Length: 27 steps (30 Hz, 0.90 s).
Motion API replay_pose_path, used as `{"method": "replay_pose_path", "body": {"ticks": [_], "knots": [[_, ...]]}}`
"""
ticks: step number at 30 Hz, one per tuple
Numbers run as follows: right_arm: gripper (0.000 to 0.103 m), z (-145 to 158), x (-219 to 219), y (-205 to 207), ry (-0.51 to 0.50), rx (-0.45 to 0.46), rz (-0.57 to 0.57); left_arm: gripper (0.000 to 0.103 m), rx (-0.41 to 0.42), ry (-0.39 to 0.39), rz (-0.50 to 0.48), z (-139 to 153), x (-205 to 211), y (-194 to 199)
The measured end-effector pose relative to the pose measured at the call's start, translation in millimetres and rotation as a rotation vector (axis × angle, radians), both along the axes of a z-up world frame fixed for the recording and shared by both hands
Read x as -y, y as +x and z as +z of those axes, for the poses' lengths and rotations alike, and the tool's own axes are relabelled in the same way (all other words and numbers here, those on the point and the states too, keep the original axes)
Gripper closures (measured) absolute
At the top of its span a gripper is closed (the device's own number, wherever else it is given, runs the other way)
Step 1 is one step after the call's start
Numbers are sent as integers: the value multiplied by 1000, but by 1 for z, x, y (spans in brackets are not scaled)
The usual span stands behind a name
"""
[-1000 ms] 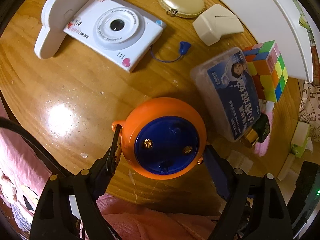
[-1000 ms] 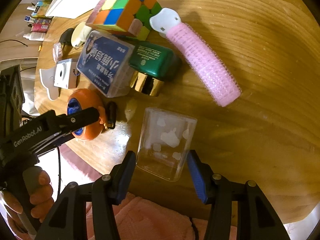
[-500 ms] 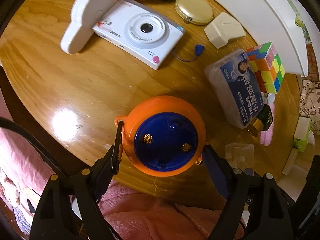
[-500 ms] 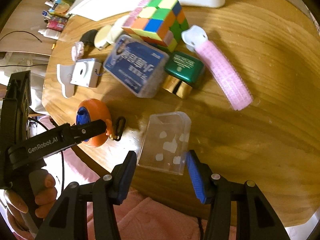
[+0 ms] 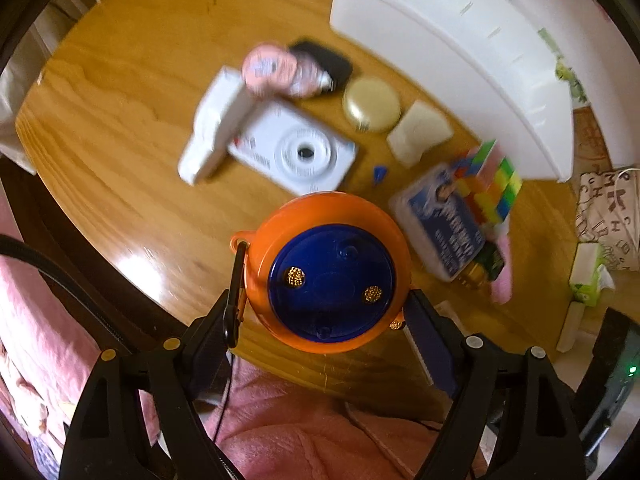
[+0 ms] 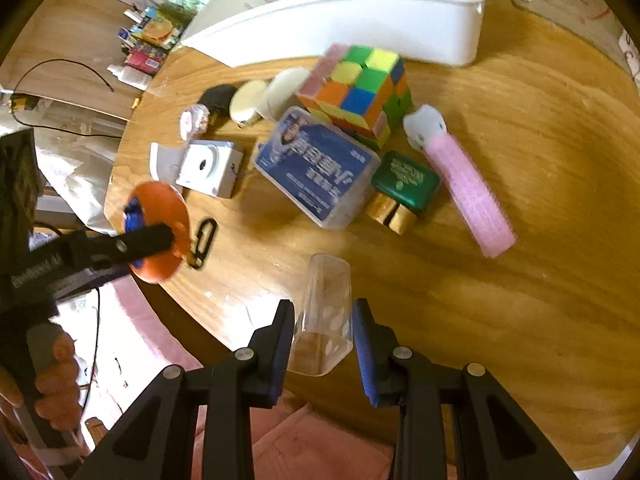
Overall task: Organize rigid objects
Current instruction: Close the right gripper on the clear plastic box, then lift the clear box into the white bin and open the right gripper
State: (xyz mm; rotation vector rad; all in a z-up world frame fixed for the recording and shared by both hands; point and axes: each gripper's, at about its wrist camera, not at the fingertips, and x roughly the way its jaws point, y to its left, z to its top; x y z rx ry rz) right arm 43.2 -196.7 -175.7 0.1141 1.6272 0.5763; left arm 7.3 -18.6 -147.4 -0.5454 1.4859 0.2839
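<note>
Wooden round table (image 5: 120, 120) fills the left wrist view, with a white bin (image 5: 460, 52) at its far right edge. The left gripper (image 5: 324, 320) points down and has its jaws set wide around an orange ball (image 5: 328, 272) with a blue face, both pads pressing its sides; the ball hangs clear above the wood, a black clip dangling from its loop. Beyond it, blurred, lie a white camera (image 5: 296, 152), a gold disc (image 5: 372, 104), a cream block (image 5: 420, 132), a blue-labelled box (image 5: 444, 220) and a cube (image 5: 492, 180).

From the right wrist view the same table (image 6: 520, 240) shows grain and glare. The right gripper (image 6: 322, 336) has just been closing its jaws and now pinches a clear box (image 6: 326, 312), narrow and see-through with white marks, standing on end near the table's near edge. Farther off sit the cube (image 6: 360, 92), the blue-labelled box (image 6: 316, 168), a green tin (image 6: 406, 180) and a pink roller (image 6: 464, 184). At left a hand (image 6: 52, 380) holds the other tool, with the ball (image 6: 164, 232) in it.

Judging by the pile left on the wood, sorting has barely begun: two pieces are picked up, none visibly binned, and most remain.
</note>
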Motion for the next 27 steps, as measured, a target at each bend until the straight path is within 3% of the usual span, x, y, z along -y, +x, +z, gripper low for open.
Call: {"method": "replay_pose_path", "body": {"ticks": [11,23,24,26,27], "knots": [[73,39,-7,18,8,167,14,18,136,95,-90,65,-24,49],[73,82,-24,63,6,352,-58,18,242,133,-198,94,-39,103],[73,85,-26,66,5,364,-63,21,252,137,-208,96,-39,108],[73,92,-30,73,2,398,-77,57,281,140,-234,103,-38,118],[73,94,-31,77,0,415,-85,65,306,131,-242,107,-38,122]]}}
